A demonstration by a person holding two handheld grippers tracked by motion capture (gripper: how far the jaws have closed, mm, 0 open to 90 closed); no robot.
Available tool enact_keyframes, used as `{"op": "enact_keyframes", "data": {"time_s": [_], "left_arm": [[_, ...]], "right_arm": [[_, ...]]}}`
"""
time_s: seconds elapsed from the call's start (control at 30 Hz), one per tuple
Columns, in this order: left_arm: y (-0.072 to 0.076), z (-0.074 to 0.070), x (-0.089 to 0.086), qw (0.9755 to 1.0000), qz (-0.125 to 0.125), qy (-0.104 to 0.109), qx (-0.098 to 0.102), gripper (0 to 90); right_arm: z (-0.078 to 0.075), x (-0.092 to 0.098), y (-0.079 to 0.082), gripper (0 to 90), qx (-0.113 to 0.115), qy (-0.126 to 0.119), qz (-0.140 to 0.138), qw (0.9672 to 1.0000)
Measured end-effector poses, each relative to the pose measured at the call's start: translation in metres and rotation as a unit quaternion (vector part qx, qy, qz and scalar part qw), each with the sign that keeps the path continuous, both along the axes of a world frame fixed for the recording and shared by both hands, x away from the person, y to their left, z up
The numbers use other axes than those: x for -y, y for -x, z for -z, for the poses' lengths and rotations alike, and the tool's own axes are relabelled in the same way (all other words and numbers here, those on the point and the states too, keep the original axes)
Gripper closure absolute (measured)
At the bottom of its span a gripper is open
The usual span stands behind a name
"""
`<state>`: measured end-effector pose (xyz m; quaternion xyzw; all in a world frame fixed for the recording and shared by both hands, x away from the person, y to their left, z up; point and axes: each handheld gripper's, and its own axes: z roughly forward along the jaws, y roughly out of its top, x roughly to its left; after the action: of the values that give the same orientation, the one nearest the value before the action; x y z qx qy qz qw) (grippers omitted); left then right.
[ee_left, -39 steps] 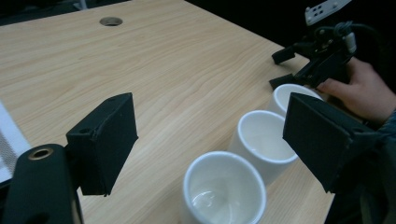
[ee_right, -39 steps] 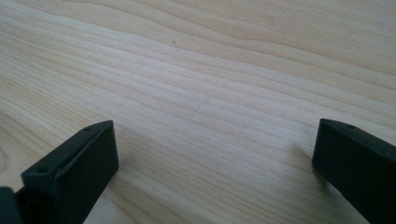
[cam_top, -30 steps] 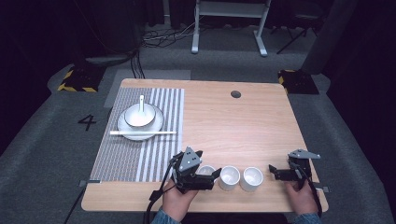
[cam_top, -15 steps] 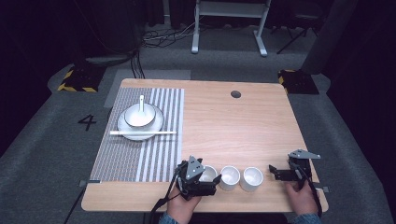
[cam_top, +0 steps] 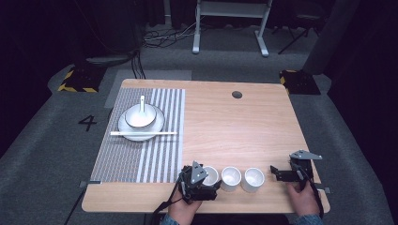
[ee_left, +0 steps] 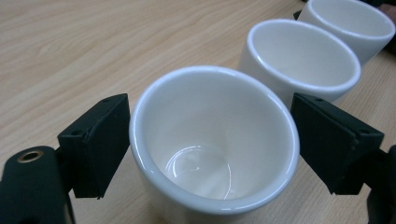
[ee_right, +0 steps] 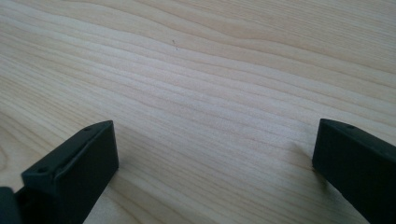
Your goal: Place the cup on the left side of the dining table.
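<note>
Three white cups stand in a row near the table's front edge: a left cup (cam_top: 210, 176), a middle cup (cam_top: 231, 177) and a right cup (cam_top: 252, 179). My left gripper (cam_top: 205, 182) has one jaw on each side of the left cup (ee_left: 215, 140), and both press against its rim. The cup stands upright and empty on the wood. Behind it are the middle cup (ee_left: 303, 56) and the right cup (ee_left: 350, 23). My right gripper (cam_top: 281, 173) rests low over bare wood to the right of the row. It is open (ee_right: 215, 154) with nothing between its jaws.
A grey striped placemat (cam_top: 141, 159) covers the table's left part. On it stands a white plate (cam_top: 126, 129) holding a bowl (cam_top: 140, 117) with a spoon, and chopsticks (cam_top: 143, 133) lie across the plate's front. A cable hole (cam_top: 237, 94) lies at the back.
My left gripper has slid right and forward onto the left cup, so its jaws now stand around it. The right gripper and the other cups have not moved.
</note>
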<state>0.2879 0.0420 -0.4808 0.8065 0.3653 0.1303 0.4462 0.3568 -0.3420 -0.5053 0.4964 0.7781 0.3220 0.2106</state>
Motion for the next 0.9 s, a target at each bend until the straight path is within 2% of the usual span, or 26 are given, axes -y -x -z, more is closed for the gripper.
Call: {"op": "enact_keyframes", "data": {"time_s": [0.1, 0.23, 0.33, 0.43, 0.9], "left_arm": [[-0.001, 0.006, 0.002, 0.9999, 0.000, -0.005, -0.010, 15.2], [-0.003, 0.013, 0.004, 0.9997, 0.004, -0.019, -0.013, 16.4], [-0.003, 0.017, 0.005, 0.9996, 0.005, -0.021, -0.017, 20.1], [-0.003, 0.018, 0.004, 0.9996, 0.003, -0.028, -0.010, 24.8], [-0.002, 0.018, 0.005, 0.9994, -0.002, -0.033, -0.007, 26.0]], "right_arm": [[0.000, 0.000, 0.000, 0.2, 0.000, 0.000, 0.000, 1.0000], [0.000, 0.000, 0.000, 0.2, 0.000, 0.000, 0.000, 1.0000], [0.000, 0.000, 0.000, 0.2, 0.000, 0.000, 0.000, 1.0000], [0.000, 0.000, 0.000, 0.2, 0.000, 0.000, 0.000, 1.0000], [0.000, 0.000, 0.000, 0.2, 0.000, 0.000, 0.001, 1.0000]]}}
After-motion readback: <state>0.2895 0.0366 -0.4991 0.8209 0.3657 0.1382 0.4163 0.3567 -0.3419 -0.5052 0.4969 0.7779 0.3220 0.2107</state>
